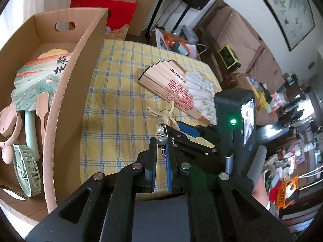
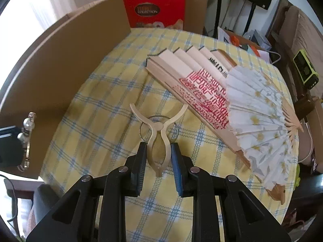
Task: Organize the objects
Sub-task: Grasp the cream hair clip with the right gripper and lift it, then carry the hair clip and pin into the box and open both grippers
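My left gripper (image 1: 161,141) is shut on a small pearl charm (image 1: 160,135) with metal fittings, held above the yellow checked tablecloth (image 1: 113,100). The same charm (image 2: 27,135) shows at the left edge of the right wrist view. My right gripper (image 2: 158,149) points down at the cloth, its pads against the two bowed legs of a cream wishbone-shaped clip (image 2: 158,125). A thin metal ring (image 2: 176,130) is threaded on the clip. In the left wrist view the clip (image 1: 170,111) lies just beyond the right gripper (image 1: 178,128).
An open cardboard box (image 1: 66,100) stands at the left, holding a painted round fan (image 1: 40,76), a green handheld fan (image 1: 26,173) and a pink item (image 1: 8,129). Two part-open folding fans lie behind the clip, one with red writing (image 2: 201,84), one white (image 2: 262,121). Clutter surrounds the table.
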A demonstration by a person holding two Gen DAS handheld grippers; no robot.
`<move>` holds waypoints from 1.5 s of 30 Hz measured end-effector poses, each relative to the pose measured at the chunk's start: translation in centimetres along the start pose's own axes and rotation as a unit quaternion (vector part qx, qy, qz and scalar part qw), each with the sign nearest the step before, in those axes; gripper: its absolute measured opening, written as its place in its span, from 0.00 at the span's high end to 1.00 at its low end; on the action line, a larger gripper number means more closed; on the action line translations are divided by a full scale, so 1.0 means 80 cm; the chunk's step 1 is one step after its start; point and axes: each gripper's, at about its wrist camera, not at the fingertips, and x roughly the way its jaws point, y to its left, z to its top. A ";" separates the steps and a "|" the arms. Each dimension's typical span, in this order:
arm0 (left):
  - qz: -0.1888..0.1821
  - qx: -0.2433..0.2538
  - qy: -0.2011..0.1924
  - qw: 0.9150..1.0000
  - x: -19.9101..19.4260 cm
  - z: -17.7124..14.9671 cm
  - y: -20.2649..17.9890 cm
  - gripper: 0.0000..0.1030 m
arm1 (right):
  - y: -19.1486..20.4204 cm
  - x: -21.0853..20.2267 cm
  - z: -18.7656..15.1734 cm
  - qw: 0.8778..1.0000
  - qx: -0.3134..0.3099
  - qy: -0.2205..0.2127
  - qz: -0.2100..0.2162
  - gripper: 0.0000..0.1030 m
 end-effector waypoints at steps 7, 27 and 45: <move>-0.003 0.005 -0.013 1.000 -0.020 0.001 -0.003 0.93 | 0.011 -0.040 0.009 0.999 0.001 -0.032 0.016 0.77; 0.020 -0.033 -0.066 0.997 -0.104 -0.002 0.070 0.93 | 0.101 -0.132 0.044 0.994 -0.036 -0.081 0.069 0.77; 0.121 -0.072 -0.089 0.986 -0.126 -0.015 0.153 0.93 | 0.188 -0.136 0.073 0.989 -0.073 -0.084 0.102 0.77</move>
